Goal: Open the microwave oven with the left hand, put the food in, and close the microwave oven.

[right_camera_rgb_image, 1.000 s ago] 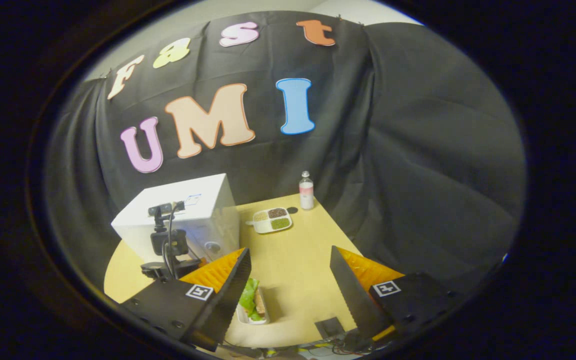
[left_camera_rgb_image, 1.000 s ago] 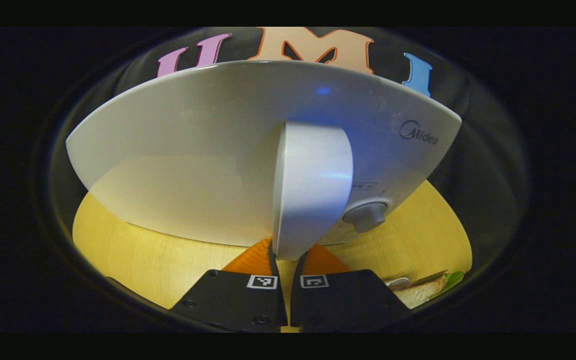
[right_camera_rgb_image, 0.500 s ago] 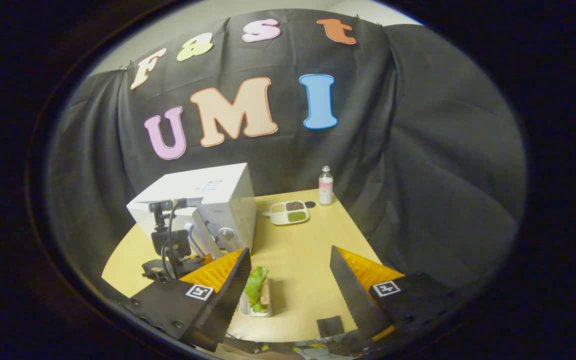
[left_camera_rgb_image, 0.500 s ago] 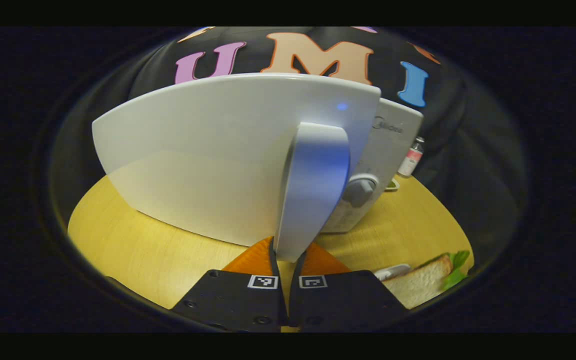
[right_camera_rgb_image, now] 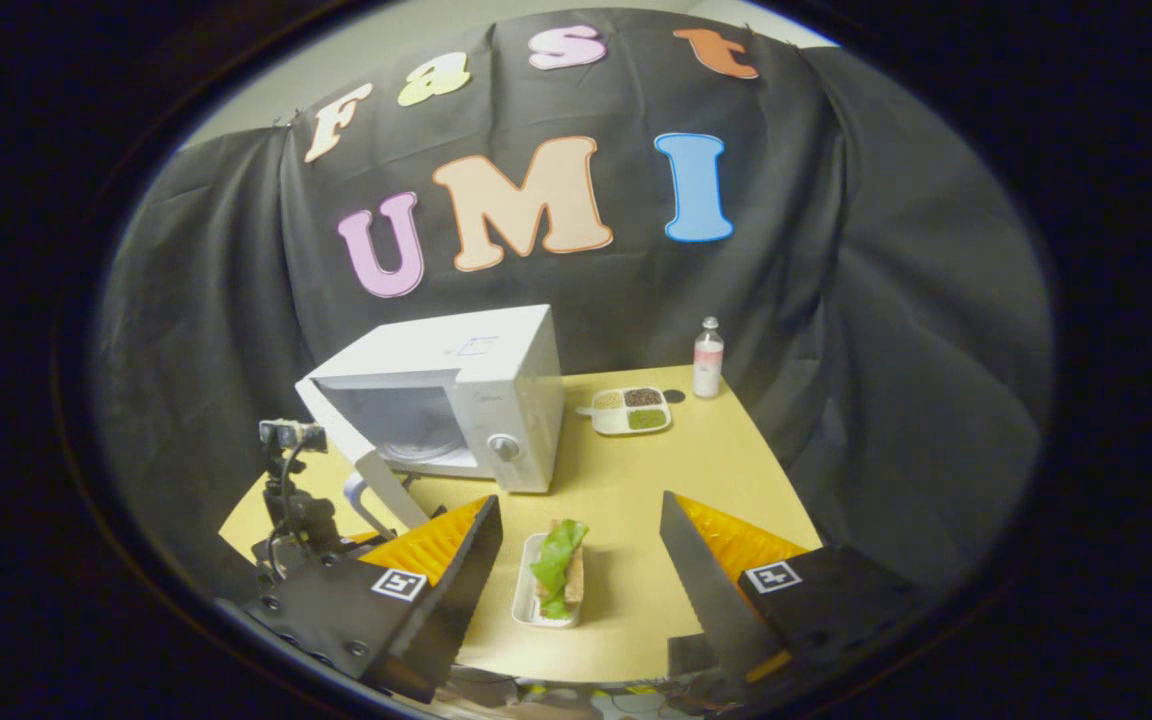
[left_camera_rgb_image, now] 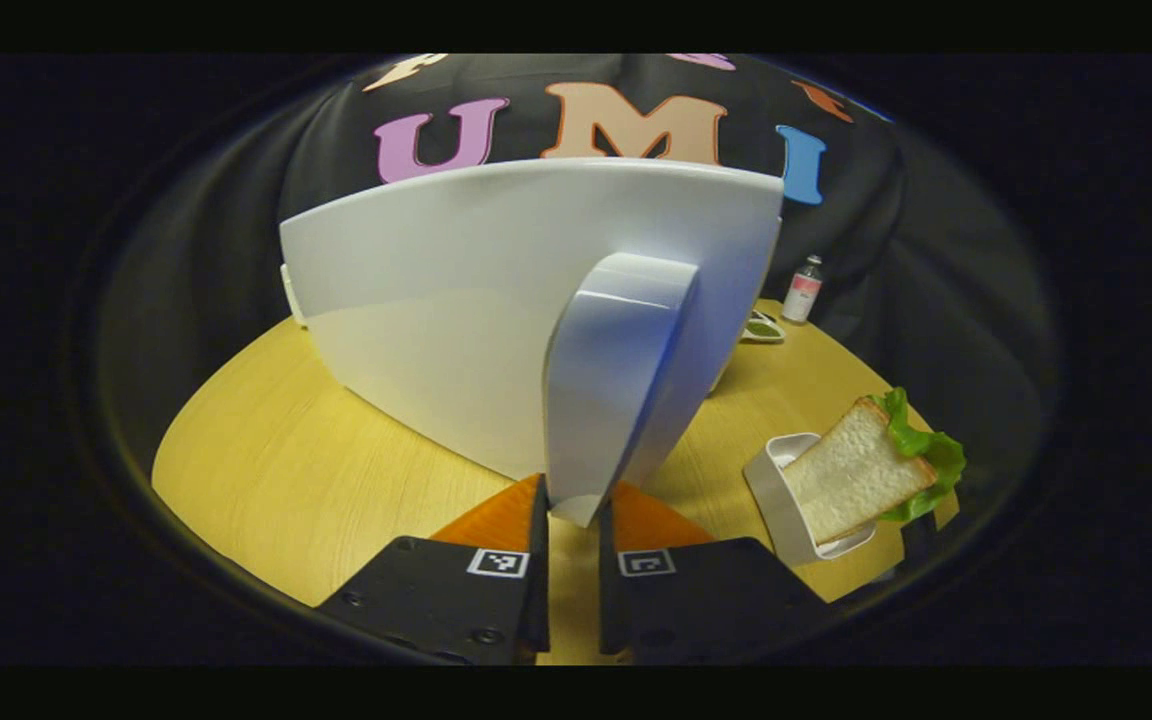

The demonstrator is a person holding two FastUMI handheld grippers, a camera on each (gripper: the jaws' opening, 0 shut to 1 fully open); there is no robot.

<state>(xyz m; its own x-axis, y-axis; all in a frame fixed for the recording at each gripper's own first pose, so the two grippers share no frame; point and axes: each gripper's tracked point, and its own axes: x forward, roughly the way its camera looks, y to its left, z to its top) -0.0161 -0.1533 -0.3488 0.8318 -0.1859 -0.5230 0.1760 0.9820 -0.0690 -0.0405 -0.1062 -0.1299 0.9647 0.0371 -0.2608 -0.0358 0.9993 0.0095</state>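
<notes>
On the yellow wooden table (right_camera_rgb_image: 636,480), my left gripper (left_camera_rgb_image: 569,520), clenched on the white microwave door's handle (left_camera_rgb_image: 611,380), has swung it open; centre-frame, the sandwich (right_camera_rgb_image: 558,565) waits between my right gripper's (right_camera_rgb_image: 576,570) spread fingers.

The boxy microwave oven (right_camera_rgb_image: 481,385) is plain white, its curved door handle (left_camera_rgb_image: 616,380) pale silver-grey. The wooden bench (right_camera_rgb_image: 696,470) is light yellow with faint grain. The sandwich (left_camera_rgb_image: 861,470) shows white bread and bright green lettuce in a white rectangular dish (left_camera_rgb_image: 774,490). The small bottle (right_camera_rgb_image: 708,358) is clear with a pink band.
</notes>
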